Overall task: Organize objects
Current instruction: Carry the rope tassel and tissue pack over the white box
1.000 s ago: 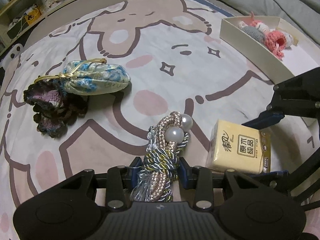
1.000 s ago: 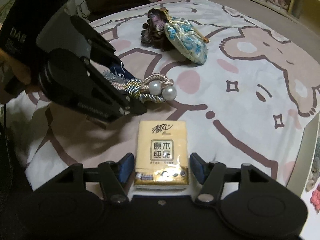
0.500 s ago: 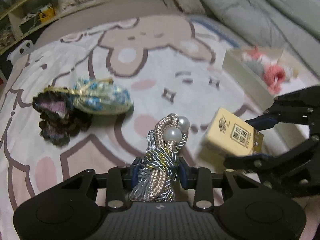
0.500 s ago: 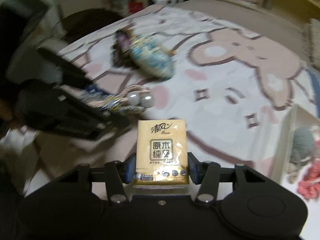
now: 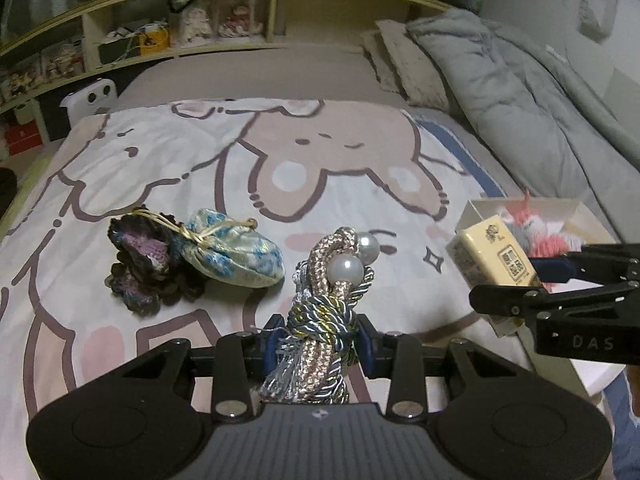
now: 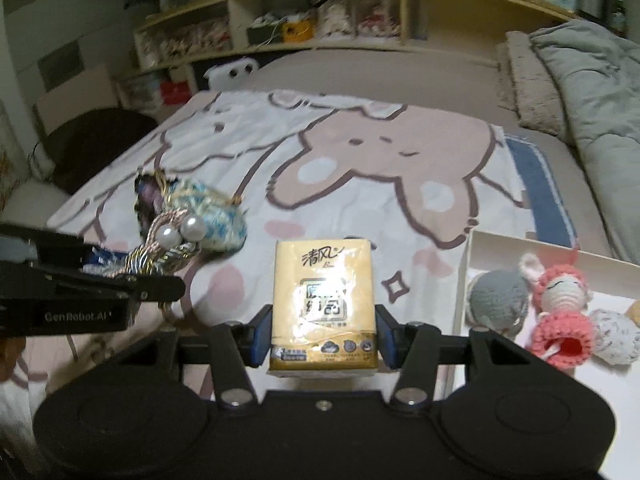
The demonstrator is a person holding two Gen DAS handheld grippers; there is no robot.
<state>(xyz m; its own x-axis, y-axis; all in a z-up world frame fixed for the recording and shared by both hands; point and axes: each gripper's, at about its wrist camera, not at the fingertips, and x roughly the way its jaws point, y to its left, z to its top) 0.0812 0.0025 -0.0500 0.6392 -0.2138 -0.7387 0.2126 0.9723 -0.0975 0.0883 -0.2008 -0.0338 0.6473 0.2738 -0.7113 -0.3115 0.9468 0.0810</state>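
My left gripper [image 5: 320, 344] is shut on a braided cord tassel with two pearls [image 5: 332, 300] and holds it above the cartoon blanket [image 5: 280, 148]. My right gripper [image 6: 324, 336] is shut on a yellow tissue pack [image 6: 324, 300], lifted above the blanket beside the white box [image 6: 468, 264]. The pack also shows in the left wrist view [image 5: 492, 264], in front of the box. The tassel shows at the left in the right wrist view [image 6: 168, 244]. A blue-and-white drawstring pouch [image 5: 236, 256] and a dark crocheted flower [image 5: 140, 264] lie on the blanket to the left.
The white box holds a pink crocheted doll [image 6: 560, 312], a grey knitted ball [image 6: 496, 300] and a speckled ball [image 6: 616, 336]. A grey duvet [image 5: 520, 92] and pillows lie at the right. Shelves with clutter [image 5: 160, 36] run behind the bed.
Both grippers have risen and tilted up with their loads, so the headboard shelves came into view. The right gripper carried the tissue pack rightward to beside the white box.
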